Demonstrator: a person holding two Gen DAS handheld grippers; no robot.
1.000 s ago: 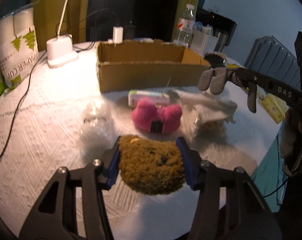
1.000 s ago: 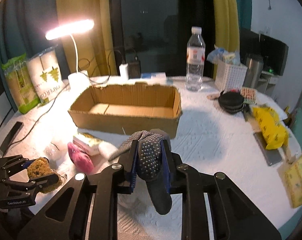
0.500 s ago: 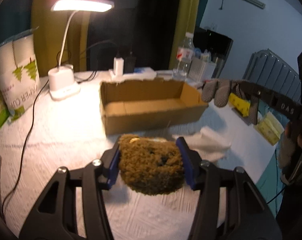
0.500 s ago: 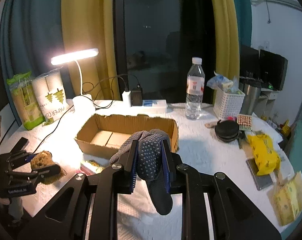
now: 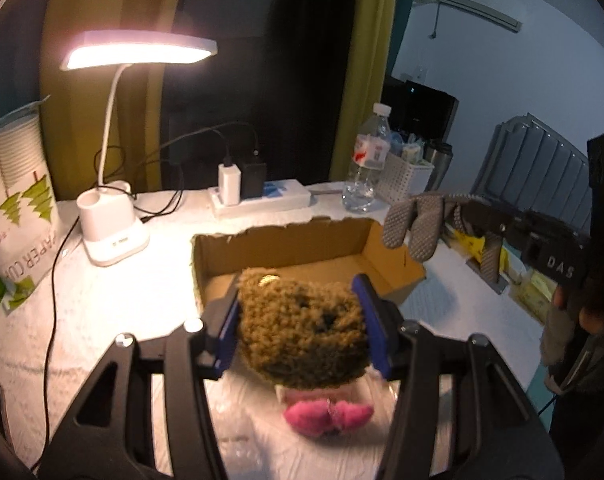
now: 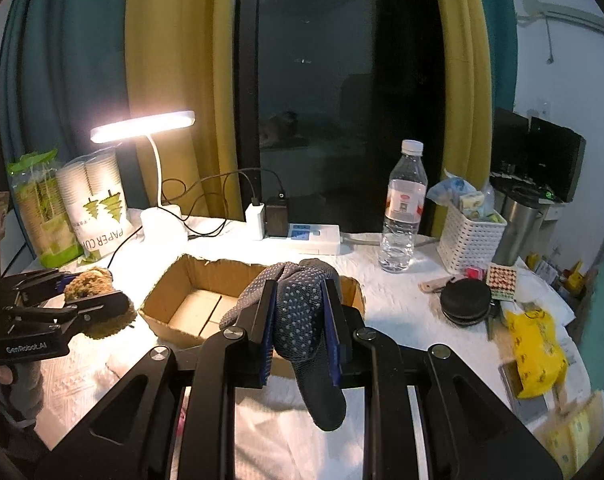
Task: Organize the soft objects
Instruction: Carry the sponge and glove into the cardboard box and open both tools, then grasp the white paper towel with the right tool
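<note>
Box [image 6: 205, 312]: empty, nothing stowed yet.
Left gripper [image 5: 297, 316]: pinching plush [image 5: 299, 322], aloft at box's near edge.
Right gripper [image 6: 299, 316]: clamped on glove [image 6: 302, 320], aloft before box.
Left over: pink toy [image 5: 328, 418] on worktop [image 5: 101, 304].
Change since earlier: both raised, carried nearer box.

An olive-brown plush toy [image 5: 299, 322], a grey glove [image 6: 297, 312] dotted with pale bumps, a pink toy [image 5: 328, 418] and a brown cardboard box [image 5: 302, 252] are seen.
</note>
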